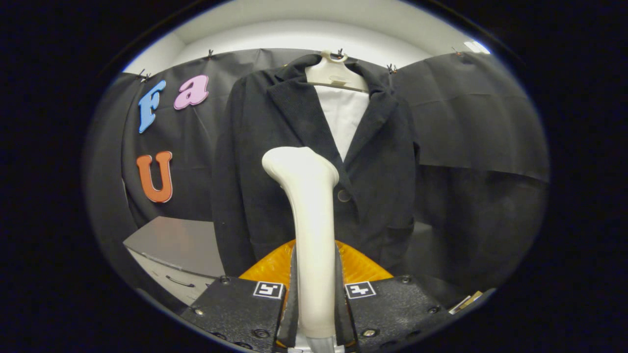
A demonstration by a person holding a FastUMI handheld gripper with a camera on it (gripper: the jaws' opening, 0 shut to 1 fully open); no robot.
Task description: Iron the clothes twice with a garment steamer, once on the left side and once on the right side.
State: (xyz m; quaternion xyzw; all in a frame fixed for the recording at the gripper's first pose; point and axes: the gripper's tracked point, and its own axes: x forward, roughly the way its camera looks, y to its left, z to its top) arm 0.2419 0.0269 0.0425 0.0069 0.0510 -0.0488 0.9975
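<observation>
I had the steamer (pixel 311 230) clamped between the fingers, both pressing on the sides of its white handle, so the gripper (pixel 315 314) was closed down to the handle's width. The steamer stood upright from the fingers, its rounded head tilted a little to my left and sitting in front of the jacket (pixel 274 162), level with its chest; whether the head touched the cloth I could not tell. The dark jacket hung just ahead on a pale hanger (pixel 334 73), lapels open over a white shirt (pixel 346 115), with one button (pixel 344 195) just right of the steamer's neck. Behind the handle, low down, I saw a ribbed orange piece (pixel 267 267). Left of the jacket and farther back stood a grey cabinet (pixel 176 255) with a drawer handle.
</observation>
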